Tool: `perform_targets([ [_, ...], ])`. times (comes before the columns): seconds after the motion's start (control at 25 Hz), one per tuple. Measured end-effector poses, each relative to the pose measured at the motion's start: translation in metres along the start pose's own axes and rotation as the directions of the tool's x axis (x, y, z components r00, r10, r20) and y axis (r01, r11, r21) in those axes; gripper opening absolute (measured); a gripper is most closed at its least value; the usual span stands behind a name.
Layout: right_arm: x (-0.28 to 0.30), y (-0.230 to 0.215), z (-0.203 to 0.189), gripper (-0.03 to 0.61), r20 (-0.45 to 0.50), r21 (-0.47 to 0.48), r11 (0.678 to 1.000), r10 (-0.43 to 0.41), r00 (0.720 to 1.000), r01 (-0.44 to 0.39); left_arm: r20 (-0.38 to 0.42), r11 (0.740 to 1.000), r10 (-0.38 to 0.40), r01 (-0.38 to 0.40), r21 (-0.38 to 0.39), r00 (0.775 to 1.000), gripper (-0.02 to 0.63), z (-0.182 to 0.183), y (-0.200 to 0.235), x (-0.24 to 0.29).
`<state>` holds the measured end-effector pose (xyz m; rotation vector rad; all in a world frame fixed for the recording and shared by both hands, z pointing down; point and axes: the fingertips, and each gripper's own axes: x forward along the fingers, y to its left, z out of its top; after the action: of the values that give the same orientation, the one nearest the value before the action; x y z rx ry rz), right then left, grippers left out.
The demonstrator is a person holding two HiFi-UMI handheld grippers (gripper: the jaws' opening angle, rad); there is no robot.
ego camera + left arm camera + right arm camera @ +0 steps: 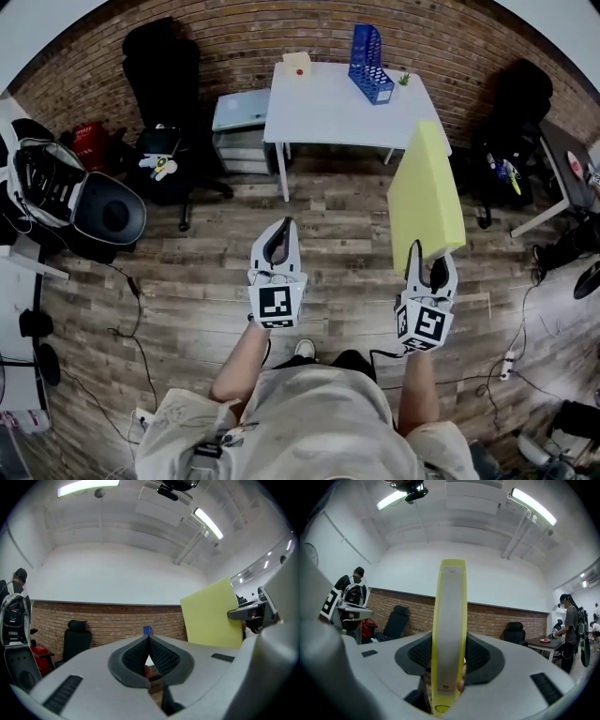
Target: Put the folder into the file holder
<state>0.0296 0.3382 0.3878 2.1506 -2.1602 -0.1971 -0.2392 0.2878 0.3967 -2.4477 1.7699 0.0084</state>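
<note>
My right gripper [427, 258] is shut on a yellow folder [427, 195], held upright over the wooden floor. In the right gripper view the folder's spine [449, 634] stands straight up between the two pads of my right gripper [450, 656]. A blue file holder [369, 62] stands at the back of the white table [323, 112], well ahead of both grippers. My left gripper [278, 236] hangs at the left of the folder, its jaws shut with nothing between them. The left gripper view shows the folder [211, 618] to the right and the file holder's top [148, 630] just above the jaws' tips.
A small plant [404, 80] and a box [297, 64] sit on the table. A drawer unit [240, 131] stands left of it and black office chairs [164, 103] further left. Another desk [567, 169] is at the right. Cables [131, 319] run over the floor. People stand at the room's sides.
</note>
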Motion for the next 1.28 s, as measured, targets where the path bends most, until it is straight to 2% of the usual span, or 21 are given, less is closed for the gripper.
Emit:
perform_targets([
  [0.2, 0.004, 0.011, -0.007, 0.193, -0.026, 0.002, 1.000, -0.009, 1.000, 0.009, 0.002, 0.997, -0.015, 0.015, 0.071, 1.000, 0.012, -0.006, 0.010, 0.000],
  [0.4, 0.013, 0.013, -0.011, 0.193, -0.022, 0.013, 1.000, -0.016, 1.000, 0.016, -0.008, 0.998, -0.035, 0.035, 0.052, 0.999, 0.012, -0.013, 0.011, 0.006],
  [0.6, 0.031, 0.011, -0.023, 0.193, -0.027, 0.037, 0.999, -0.009, 1.000, 0.010, -0.012, 0.996, -0.045, 0.045, 0.080, 0.999, 0.012, -0.021, 0.004, 0.019],
  [0.96, 0.087, -0.016, -0.034, 0.193, -0.055, 0.068, 0.998, -0.005, 0.998, 0.008, -0.039, 0.997, -0.051, 0.053, 0.051, 0.998, 0.012, -0.028, -0.008, 0.083],
  [1.28, 0.129, -0.056, -0.050, 0.193, -0.078, 0.077, 0.997, -0.010, 0.997, 0.016, -0.064, 0.995, -0.083, 0.087, 0.053, 0.994, 0.012, -0.033, -0.042, 0.144],
])
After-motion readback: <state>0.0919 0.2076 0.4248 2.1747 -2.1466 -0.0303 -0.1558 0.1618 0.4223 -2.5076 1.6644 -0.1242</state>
